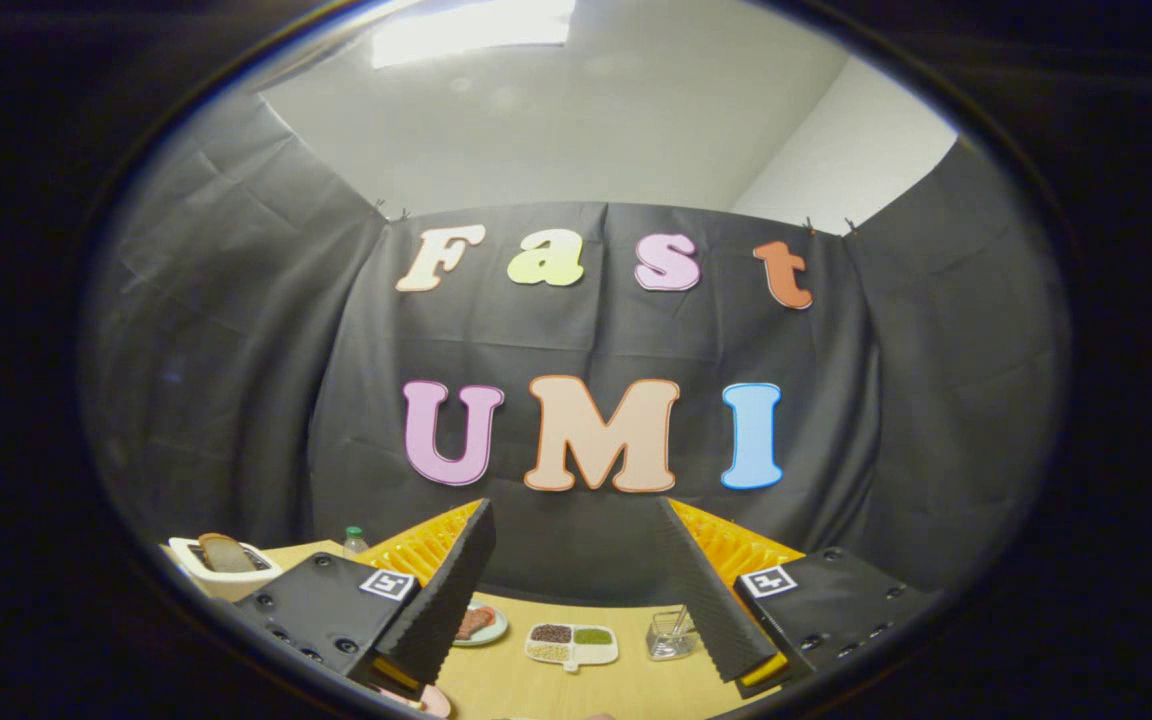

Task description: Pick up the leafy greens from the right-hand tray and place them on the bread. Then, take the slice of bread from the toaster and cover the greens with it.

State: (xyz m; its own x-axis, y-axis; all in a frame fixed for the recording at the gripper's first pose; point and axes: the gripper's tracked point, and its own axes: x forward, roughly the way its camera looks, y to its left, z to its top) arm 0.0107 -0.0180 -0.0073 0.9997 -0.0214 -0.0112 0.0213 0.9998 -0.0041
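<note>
Wooden table point(576, 680) under white ceiling, toaster point(226, 568) with bread point(226, 552) — tool point(576, 600) spread, empty

The hand-held gripper point(576, 590) hangs above the light wooden tabletop point(636, 685), its two black ribbed fingers point(451, 600) spread wide with nothing between them. Beyond the fingers lie a white divided tray of brown, green and pale fillings point(571, 643), a small clear glass container point(671, 635) just beside it, and a small plate with reddish slices point(481, 625) partly hidden by the left finger. Farther left stands a white toaster point(221, 570) with a brown bread slice point(226, 552) sticking up from its slot, and a green-capped bottle point(355, 540) near it.
</note>
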